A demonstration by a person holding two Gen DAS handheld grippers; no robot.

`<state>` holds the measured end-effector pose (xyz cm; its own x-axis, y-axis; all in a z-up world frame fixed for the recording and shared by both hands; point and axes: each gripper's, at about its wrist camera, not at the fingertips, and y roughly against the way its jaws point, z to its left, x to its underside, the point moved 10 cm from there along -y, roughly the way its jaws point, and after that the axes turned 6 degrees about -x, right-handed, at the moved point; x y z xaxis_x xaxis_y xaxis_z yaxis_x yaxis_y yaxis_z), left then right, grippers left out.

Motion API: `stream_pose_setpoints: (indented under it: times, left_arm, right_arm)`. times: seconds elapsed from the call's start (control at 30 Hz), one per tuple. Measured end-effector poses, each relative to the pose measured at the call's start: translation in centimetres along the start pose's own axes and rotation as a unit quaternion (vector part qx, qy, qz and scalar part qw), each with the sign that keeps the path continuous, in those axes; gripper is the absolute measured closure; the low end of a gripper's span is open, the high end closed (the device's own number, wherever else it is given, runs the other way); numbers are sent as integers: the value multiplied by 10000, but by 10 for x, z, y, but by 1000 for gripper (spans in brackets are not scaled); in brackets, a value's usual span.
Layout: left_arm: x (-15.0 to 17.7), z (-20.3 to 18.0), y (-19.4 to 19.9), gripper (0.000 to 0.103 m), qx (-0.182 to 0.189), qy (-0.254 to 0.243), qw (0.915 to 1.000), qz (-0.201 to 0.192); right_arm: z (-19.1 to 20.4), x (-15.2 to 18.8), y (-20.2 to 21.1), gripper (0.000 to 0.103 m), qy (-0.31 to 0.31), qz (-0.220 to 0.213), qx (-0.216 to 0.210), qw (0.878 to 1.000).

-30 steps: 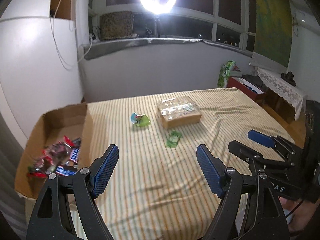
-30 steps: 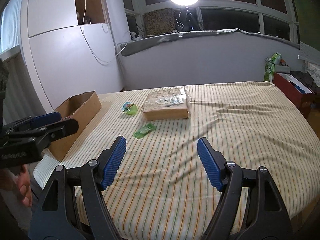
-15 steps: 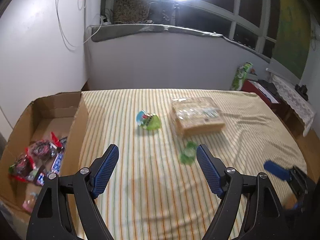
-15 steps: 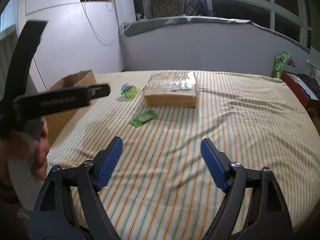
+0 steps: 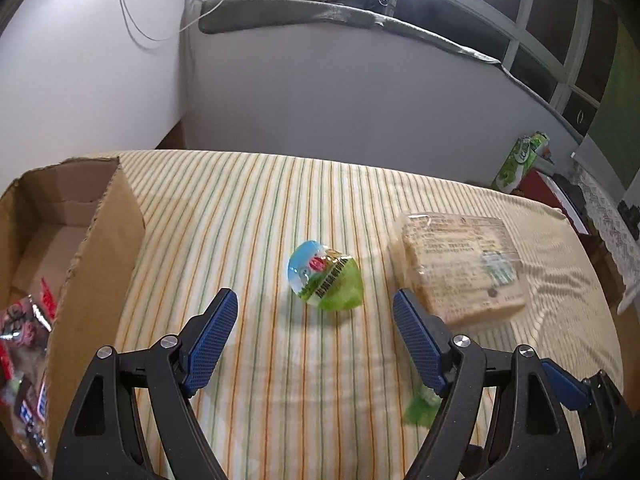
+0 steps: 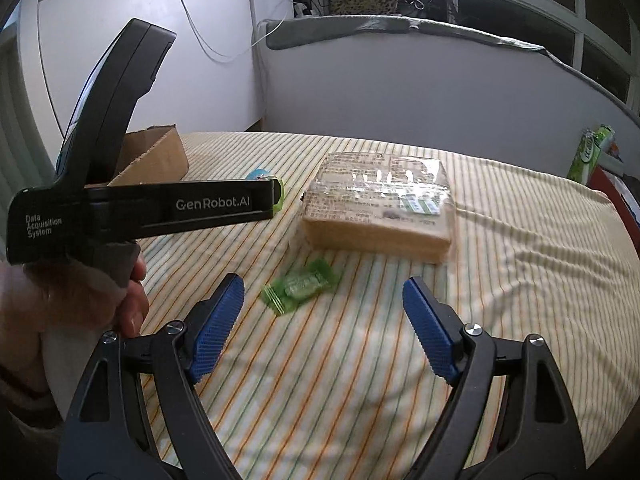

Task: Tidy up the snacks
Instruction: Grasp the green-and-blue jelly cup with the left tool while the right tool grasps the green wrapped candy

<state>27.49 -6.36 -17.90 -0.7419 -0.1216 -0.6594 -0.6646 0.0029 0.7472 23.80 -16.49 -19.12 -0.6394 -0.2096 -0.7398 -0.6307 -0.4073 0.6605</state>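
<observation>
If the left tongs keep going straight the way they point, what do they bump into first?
Probably the green and blue jelly cup. It lies on the striped cloth just ahead of the open left tongs, with nothing in between, though depth is hard to judge.

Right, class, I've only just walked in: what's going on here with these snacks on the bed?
A person holds a gripper in each hand over a striped bedspread. The left gripper, open and empty, points at a green and blue jelly cup; the right gripper, open and empty, points at a small green candy. A large wrapped cracker pack lies beyond them. A cardboard box on the left already holds several snack packets.
</observation>
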Motion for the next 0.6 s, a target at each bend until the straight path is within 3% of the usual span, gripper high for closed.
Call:
stream_pose_setpoints:
  times: [0.47, 0.6]
  left_arm:
    - [-1, -14, -25, 24, 124, -372, 9989, 244]
    - [0, -13, -26, 40, 59, -412, 9988, 243]
  right_arm:
    - [10, 3, -44, 19, 283, 783, -95, 9965]
    - [11, 1, -49, 29, 275, 807, -67, 9963]
